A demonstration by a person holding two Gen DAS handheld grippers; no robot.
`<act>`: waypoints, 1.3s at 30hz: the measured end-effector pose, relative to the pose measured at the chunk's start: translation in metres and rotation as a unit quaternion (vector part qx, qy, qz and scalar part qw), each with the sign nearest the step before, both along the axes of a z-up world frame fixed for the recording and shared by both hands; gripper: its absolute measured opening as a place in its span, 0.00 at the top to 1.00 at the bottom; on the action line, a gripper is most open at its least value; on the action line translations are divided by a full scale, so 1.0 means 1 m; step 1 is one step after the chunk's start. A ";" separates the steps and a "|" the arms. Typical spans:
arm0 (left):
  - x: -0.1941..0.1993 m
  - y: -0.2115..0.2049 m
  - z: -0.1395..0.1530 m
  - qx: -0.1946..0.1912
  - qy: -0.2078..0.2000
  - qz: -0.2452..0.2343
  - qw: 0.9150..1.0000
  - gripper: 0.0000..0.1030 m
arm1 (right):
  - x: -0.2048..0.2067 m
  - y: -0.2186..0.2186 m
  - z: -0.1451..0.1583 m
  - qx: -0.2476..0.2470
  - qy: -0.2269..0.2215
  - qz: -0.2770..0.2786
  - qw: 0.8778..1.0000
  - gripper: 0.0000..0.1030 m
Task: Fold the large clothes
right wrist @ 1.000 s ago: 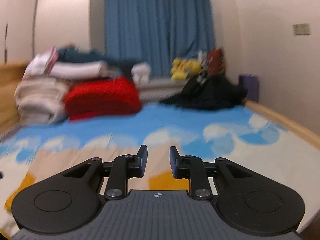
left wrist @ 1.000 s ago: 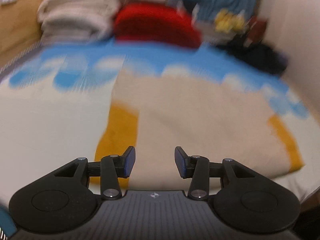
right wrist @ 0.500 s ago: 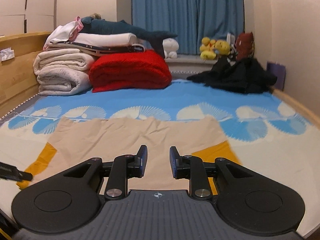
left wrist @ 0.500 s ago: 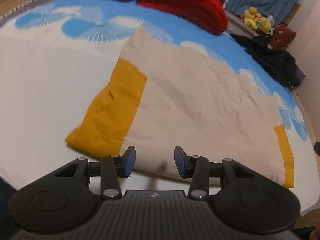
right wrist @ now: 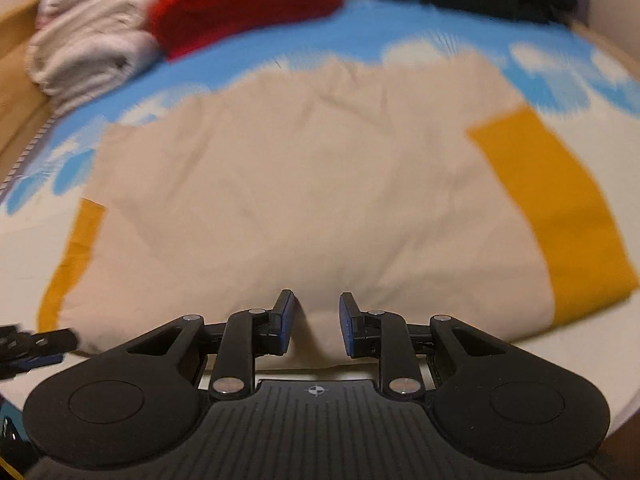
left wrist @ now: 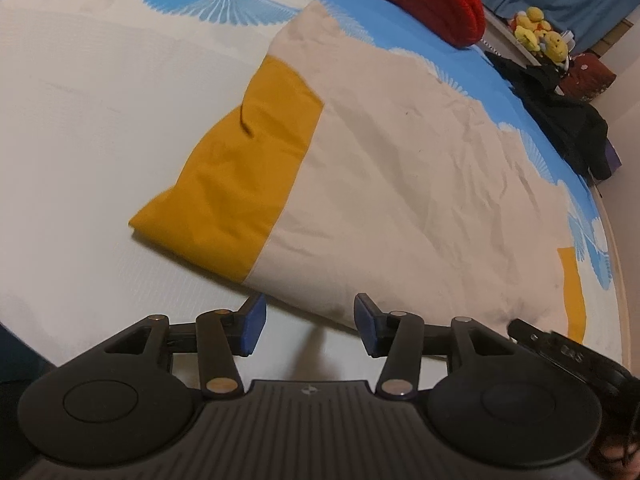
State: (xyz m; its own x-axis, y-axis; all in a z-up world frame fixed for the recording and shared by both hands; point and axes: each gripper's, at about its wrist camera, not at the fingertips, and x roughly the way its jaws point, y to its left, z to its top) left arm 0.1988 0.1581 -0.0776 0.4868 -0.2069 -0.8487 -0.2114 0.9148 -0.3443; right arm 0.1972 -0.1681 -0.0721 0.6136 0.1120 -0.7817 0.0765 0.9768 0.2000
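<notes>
The shirt (left wrist: 400, 168), beige with yellow sleeves, lies spread flat on the bed (left wrist: 80, 160), its near hem running from about 8 to 4 o'clock in both views. The left gripper (left wrist: 308, 326) hovers just short of the hem, jaws fairly wide, just opened further, with nothing between them. At 4 o'clock of it the right gripper (right wrist: 314, 326) hangs over the hem, jaws narrower and empty too. This looks like the approach before the first fold; next, each gripper likely must drop and pinch the hem edge.

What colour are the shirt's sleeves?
Mustard yellow sleeves on a beige shirt; clearest in the left wrist view.
</notes>
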 end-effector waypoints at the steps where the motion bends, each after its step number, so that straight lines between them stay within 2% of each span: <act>1: 0.000 0.001 -0.002 0.000 0.003 0.001 1.000 0.47 | 0.001 0.001 -0.006 0.002 0.009 -0.010 1.000 0.70; 4: 0.000 0.007 -0.010 -0.018 0.017 0.020 1.000 0.45 | 0.005 0.008 -0.014 -0.005 0.020 -0.020 1.000 0.70; 7: 0.002 0.017 -0.021 -0.049 0.033 0.058 0.997 0.42 | 0.005 0.012 -0.011 -0.017 0.020 -0.011 1.000 0.70; 12: 0.005 0.028 -0.036 -0.094 0.041 0.123 0.987 0.36 | 0.002 0.001 -0.006 0.010 0.024 -0.013 1.000 0.70; 17: 0.006 0.031 -0.041 -0.113 0.010 0.164 0.980 0.34 | 0.002 -0.011 -0.005 0.020 0.027 -0.007 0.999 0.69; 20: 0.001 0.039 -0.043 -0.128 -0.018 0.212 0.969 0.34 | 0.001 -0.012 -0.004 0.019 0.026 -0.005 0.999 0.69; 23: 0.000 0.043 -0.046 -0.147 -0.026 0.239 0.959 0.34 | 0.000 -0.011 -0.004 0.014 0.025 -0.001 1.000 0.69; 26: 0.002 0.041 -0.045 -0.150 -0.033 0.239 0.959 0.34 | 0.001 -0.011 -0.004 0.011 0.025 0.002 1.000 0.69; 28: 0.004 0.039 -0.046 -0.147 -0.034 0.239 0.959 0.36 | 0.001 -0.011 -0.004 0.009 0.024 0.003 1.000 0.69; 29: 0.005 0.039 -0.047 -0.145 -0.035 0.240 0.959 0.41 | 0.001 -0.010 -0.004 0.008 0.024 0.003 1.000 0.69; 30: 0.006 0.039 -0.047 -0.143 -0.036 0.241 0.959 0.49 | 0.000 -0.010 -0.004 0.006 0.023 0.004 1.000 0.69; 31: 0.006 0.038 -0.047 -0.141 -0.037 0.238 0.960 0.54 | 0.000 -0.009 -0.004 0.005 0.022 0.005 1.000 0.69; 33: 0.007 0.034 -0.047 -0.135 -0.045 0.229 0.963 0.72 | -0.001 -0.007 -0.002 -0.001 0.016 0.008 1.000 0.69; 35: 0.008 0.032 -0.042 -0.128 -0.059 0.215 0.966 0.81 | -0.004 -0.003 0.003 -0.008 -0.001 0.017 1.000 0.69; 39: 0.007 0.031 -0.024 -0.112 -0.077 0.185 0.973 0.88 | -0.007 0.000 0.013 -0.011 -0.035 0.035 0.999 0.69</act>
State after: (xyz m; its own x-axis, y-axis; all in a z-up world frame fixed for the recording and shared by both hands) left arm 0.2062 0.1894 -0.1011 0.6805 -0.1645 -0.7140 -0.4432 0.6836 -0.5799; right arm 0.1905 -0.1683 -0.0587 0.6586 0.1392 -0.7395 -0.0052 0.9836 0.1805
